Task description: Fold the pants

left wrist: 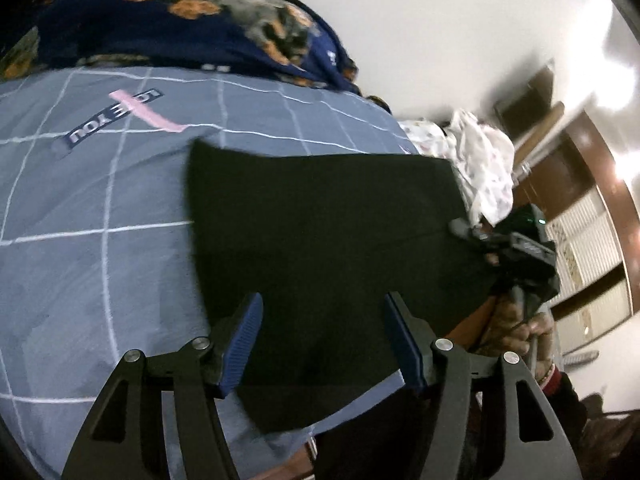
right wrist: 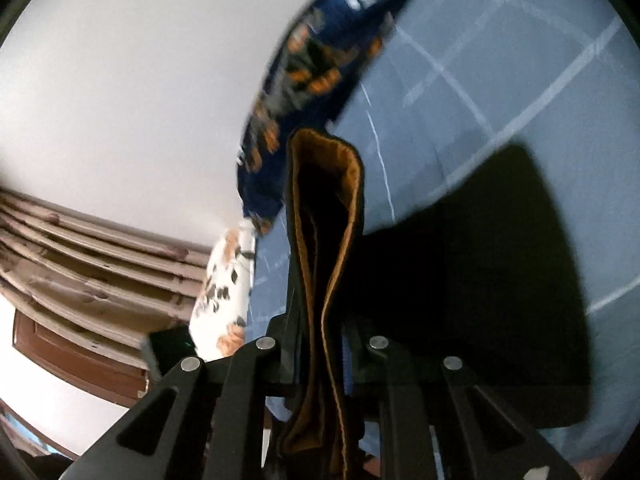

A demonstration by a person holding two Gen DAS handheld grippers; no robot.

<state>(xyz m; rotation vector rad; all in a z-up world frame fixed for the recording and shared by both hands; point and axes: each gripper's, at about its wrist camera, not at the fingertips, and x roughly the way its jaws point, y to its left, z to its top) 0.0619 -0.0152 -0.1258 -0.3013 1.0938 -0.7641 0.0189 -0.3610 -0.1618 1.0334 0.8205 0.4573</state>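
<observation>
The black pants lie folded flat on the blue checked bedsheet. My left gripper is open just above the pants' near part, its blue pads on either side and holding nothing. My right gripper is shut on the pants' waistband, whose orange-brown lining stands upright between the fingers. The rest of the pants spreads dark to the right. In the left wrist view the right gripper sits at the pants' right edge, held by a hand.
A navy blanket with dog prints is heaped at the far side of the bed. A white patterned cloth lies by the bed's right end. A white wall and brown wooden furniture stand beyond. The bed's near edge is below my left gripper.
</observation>
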